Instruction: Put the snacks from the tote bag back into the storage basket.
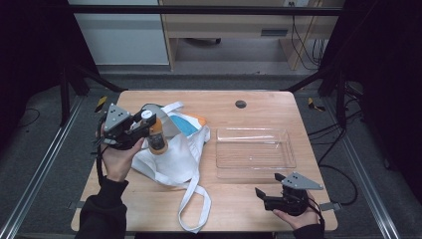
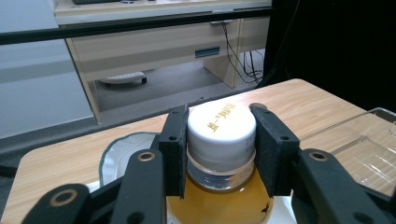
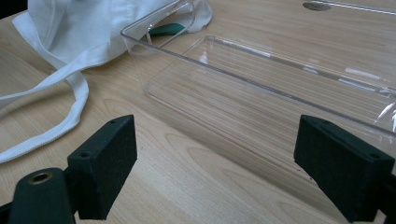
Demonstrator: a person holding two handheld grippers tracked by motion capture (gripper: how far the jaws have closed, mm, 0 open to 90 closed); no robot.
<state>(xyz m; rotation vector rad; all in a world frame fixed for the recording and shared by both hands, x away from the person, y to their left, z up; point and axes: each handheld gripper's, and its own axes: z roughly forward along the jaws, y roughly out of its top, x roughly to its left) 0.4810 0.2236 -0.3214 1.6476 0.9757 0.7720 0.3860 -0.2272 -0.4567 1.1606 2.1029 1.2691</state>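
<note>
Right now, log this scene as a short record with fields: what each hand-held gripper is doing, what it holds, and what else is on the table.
left hand-held gripper: shut on the bottle, pads on either side of its white cap
bottle: orange liquid, upright, held over the bag
right hand-held gripper: open, nothing between the jaws, low over the table, facing the tray
tray: clear plastic, empty, right of the bag
bag: white cloth, crumpled, straps trailing toward the near edge

You'll find gold characters printed across the white cap (image 2: 221, 129) of the bottle (image 2: 219, 198) — too small to read.
</note>
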